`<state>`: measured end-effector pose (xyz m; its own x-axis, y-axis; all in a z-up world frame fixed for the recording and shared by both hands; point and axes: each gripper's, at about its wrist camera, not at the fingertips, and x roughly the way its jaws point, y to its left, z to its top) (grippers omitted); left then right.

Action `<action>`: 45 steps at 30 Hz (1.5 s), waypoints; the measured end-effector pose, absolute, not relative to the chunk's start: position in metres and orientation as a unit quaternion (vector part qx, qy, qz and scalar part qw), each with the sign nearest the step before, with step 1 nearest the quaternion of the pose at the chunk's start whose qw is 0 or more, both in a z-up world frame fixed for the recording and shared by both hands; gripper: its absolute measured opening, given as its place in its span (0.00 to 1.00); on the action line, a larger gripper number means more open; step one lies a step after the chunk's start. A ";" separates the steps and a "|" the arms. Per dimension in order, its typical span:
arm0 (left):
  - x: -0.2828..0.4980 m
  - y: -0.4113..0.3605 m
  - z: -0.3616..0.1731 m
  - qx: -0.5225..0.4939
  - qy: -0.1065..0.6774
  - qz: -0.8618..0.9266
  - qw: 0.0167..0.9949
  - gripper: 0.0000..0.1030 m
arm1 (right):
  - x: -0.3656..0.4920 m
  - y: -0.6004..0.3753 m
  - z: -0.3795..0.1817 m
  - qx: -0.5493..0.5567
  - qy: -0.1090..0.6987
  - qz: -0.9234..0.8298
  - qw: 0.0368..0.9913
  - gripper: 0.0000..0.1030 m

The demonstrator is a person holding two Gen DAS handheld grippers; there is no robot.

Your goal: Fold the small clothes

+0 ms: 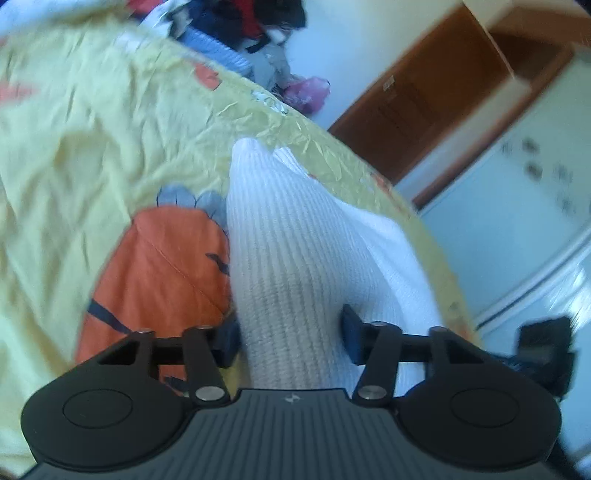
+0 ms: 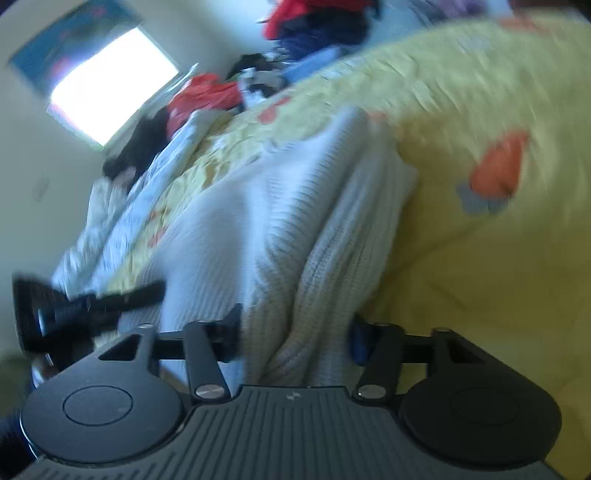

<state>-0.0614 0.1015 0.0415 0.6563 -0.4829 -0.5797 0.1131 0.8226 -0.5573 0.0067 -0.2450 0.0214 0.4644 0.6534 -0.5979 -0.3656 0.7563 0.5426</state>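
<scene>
A white ribbed knit garment [image 1: 295, 240] lies on a yellow bedspread [image 1: 92, 129] with orange carrot prints. My left gripper [image 1: 290, 339] is shut on a bunched edge of the garment, which stretches away from the jaws. In the right wrist view the same white garment [image 2: 280, 221] runs in folds from the jaws toward the far side of the bed. My right gripper [image 2: 295, 338] is shut on its near edge. The left gripper [image 2: 74, 310] shows at the left of the right wrist view, and the right gripper [image 1: 546, 350] at the right edge of the left wrist view.
A pile of mixed clothes [image 1: 240, 33] lies at the far end of the bed. A brown wooden door [image 1: 424, 107] and a pale wall stand beyond the bed's edge. A bright window [image 2: 110, 85] and a white crumpled sheet [image 2: 122, 206] are at the left in the right wrist view.
</scene>
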 end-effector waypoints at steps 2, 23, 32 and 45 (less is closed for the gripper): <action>-0.063 0.096 0.044 -0.207 0.383 -0.171 0.884 0.49 | -0.003 -0.245 0.020 0.151 0.414 0.307 0.844 0.49; -0.083 0.006 0.071 0.050 0.261 -0.139 0.954 0.66 | 0.107 -0.217 0.046 0.142 0.377 0.211 0.891 0.44; -0.085 -0.021 0.044 0.136 0.243 -0.140 0.950 0.70 | 0.099 -0.242 0.016 0.122 0.363 0.196 0.903 0.19; -0.085 -0.017 0.045 0.120 0.252 -0.139 0.950 0.70 | 0.076 -0.199 0.081 0.113 0.295 0.231 0.920 0.54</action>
<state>-0.0850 -0.0170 0.0455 0.8344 -0.2035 -0.5122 0.3241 0.9328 0.1574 0.0756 -0.1992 0.0811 0.7191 0.4918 -0.4910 -0.3588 0.8678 0.3438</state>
